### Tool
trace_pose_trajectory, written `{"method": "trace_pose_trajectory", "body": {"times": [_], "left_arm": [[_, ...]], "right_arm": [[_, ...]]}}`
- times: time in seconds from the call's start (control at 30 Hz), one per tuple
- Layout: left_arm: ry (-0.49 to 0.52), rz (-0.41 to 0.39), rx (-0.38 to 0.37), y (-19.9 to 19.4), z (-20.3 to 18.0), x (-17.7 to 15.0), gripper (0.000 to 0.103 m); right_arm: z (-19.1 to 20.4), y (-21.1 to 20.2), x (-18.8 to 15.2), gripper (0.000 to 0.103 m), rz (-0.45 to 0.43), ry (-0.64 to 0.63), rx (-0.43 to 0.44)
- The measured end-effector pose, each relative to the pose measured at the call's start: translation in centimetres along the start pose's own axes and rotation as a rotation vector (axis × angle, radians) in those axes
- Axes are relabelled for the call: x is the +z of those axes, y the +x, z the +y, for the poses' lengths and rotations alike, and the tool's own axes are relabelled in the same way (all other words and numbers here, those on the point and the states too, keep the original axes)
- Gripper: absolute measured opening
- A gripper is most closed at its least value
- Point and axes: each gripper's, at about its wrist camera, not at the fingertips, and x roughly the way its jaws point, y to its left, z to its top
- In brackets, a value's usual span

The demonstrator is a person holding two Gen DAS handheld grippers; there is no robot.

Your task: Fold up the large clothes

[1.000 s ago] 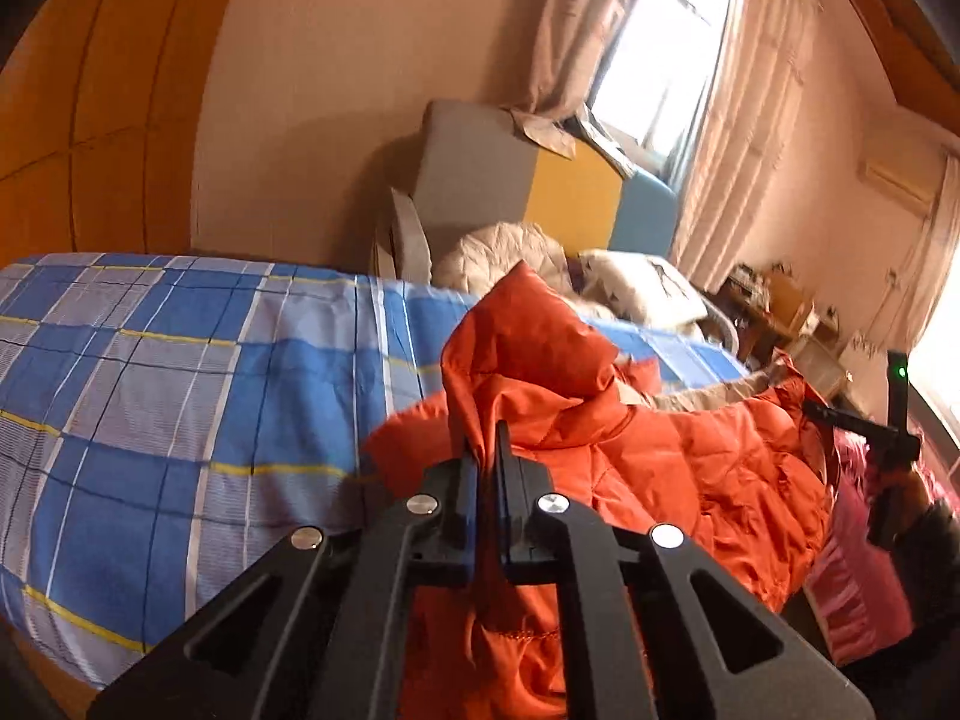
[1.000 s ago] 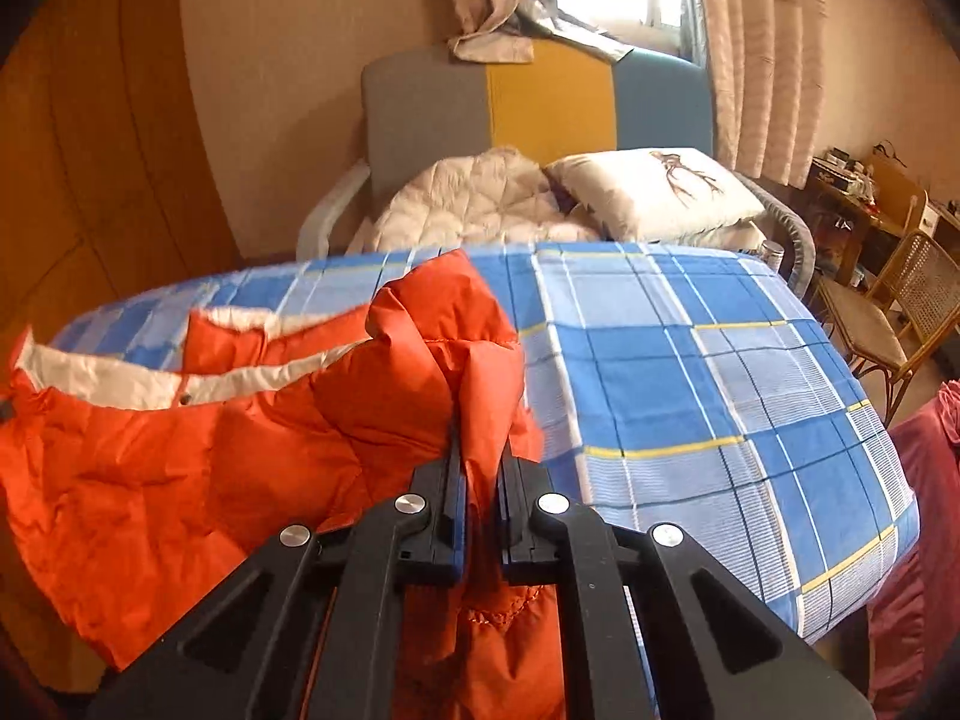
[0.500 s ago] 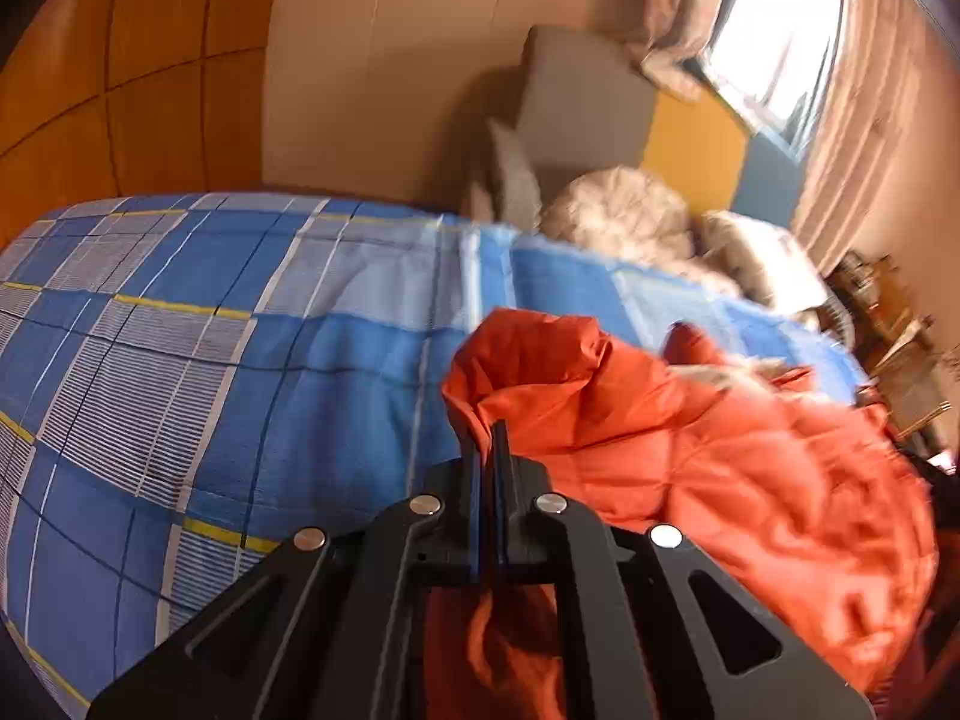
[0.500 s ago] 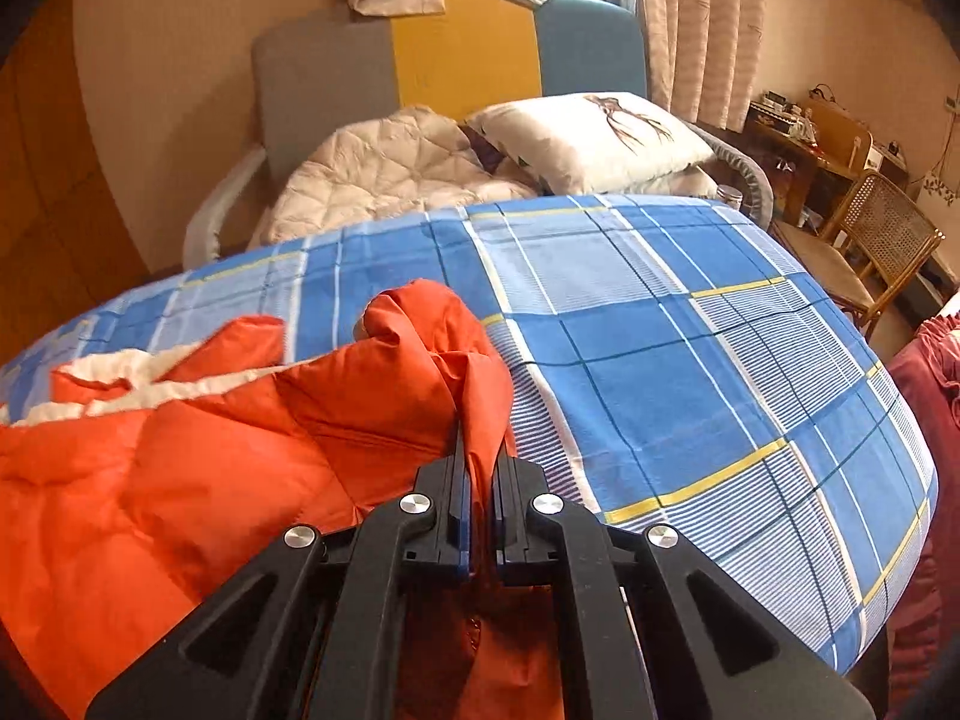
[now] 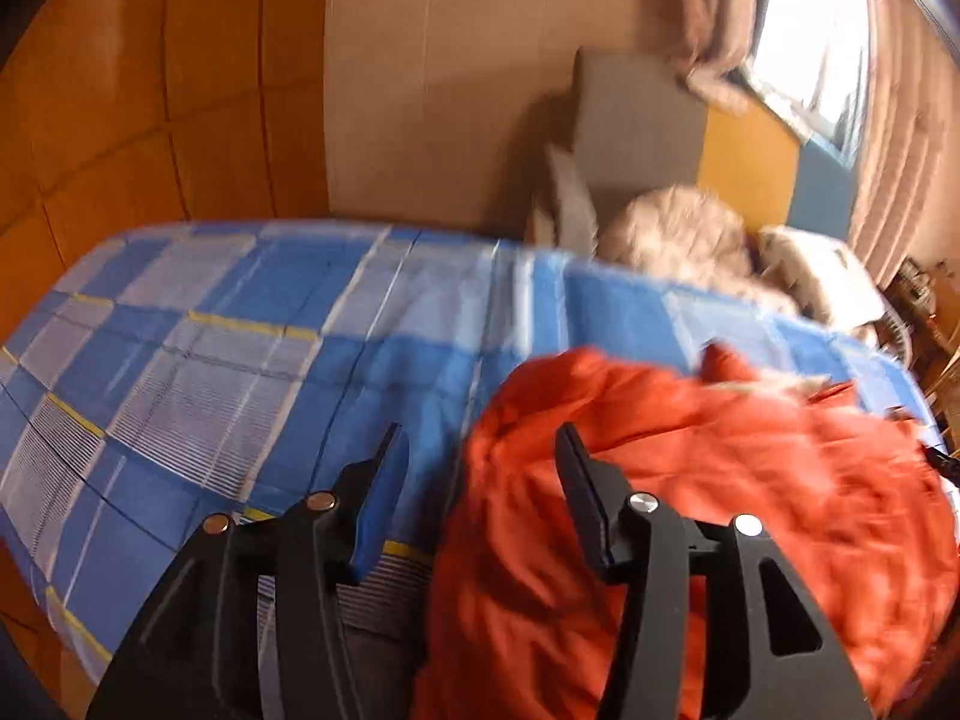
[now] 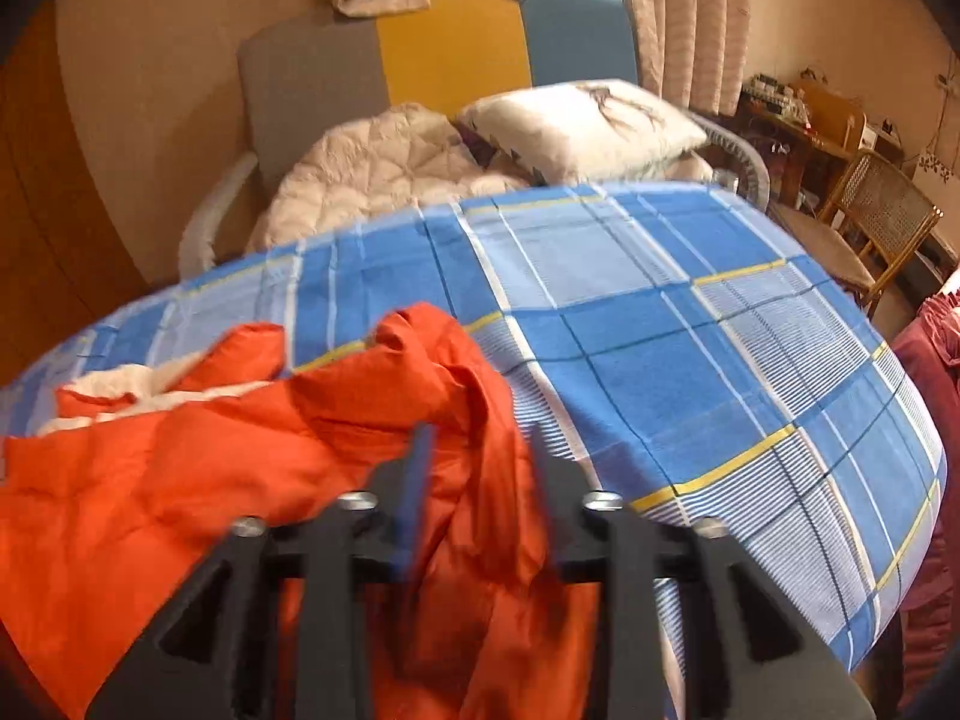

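Orange jacket [image 5: 720, 510] bunched on checked bedspread [image 5: 240, 348], between spread fingers of left hand-held gripper [image 5: 480, 450], right hand-held gripper [image 6: 480, 444] likewise agape

One orange jacket [image 6: 198, 480] lies between and beside the fingers. Beyond them: one checked sheet [image 6: 690, 330], one pillow [image 6: 576, 126], one quilt [image 6: 384, 174], one wicker chair [image 6: 882, 222].

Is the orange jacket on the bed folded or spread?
Neither: the orange jacket lies bunched in wrinkles on the checked bedsheet, cream lining showing.
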Motion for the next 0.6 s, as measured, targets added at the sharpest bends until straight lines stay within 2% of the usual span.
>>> {"method": "trace_pose_trajectory", "body": {"times": [0.03, 0.1, 0.17, 0.3, 0.4, 0.47, 0.6], "left_arm": [[0.011, -0.019, -0.024, -1.0, -0.7, -0.1, 0.052], [0.026, -0.032, -0.072, -2.4, -2.1, -0.4, 0.054], [0.065, -0.039, -0.133, -3.6, -4.4, -1.3, 0.055], [0.119, -0.015, -0.193, -3.8, -8.1, -3.1, 0.057], [0.145, 0.002, -0.214, -3.8, -9.8, -4.1, 0.057], [0.153, 0.009, -0.214, -3.5, -10.6, -4.6, 0.057], [0.143, 0.019, -0.209, -3.2, -11.0, -5.1, 0.057]], "right_arm": [[0.2, -1.4, -0.2, 0.062, -0.029, 0.008, 0.018], [1.2, -3.7, -0.8, 0.062, -0.067, 0.003, 0.061], [2.9, -5.6, -1.9, 0.062, -0.071, -0.014, 0.137], [6.3, -7.6, -4.5, 0.062, -0.054, -0.035, 0.208], [8.5, -7.8, -6.3, 0.062, -0.035, -0.060, 0.217], [9.6, -7.6, -7.0, 0.062, -0.036, -0.094, 0.188], [10.1, -6.4, -7.6, 0.062, -0.012, -0.108, 0.176]]}}
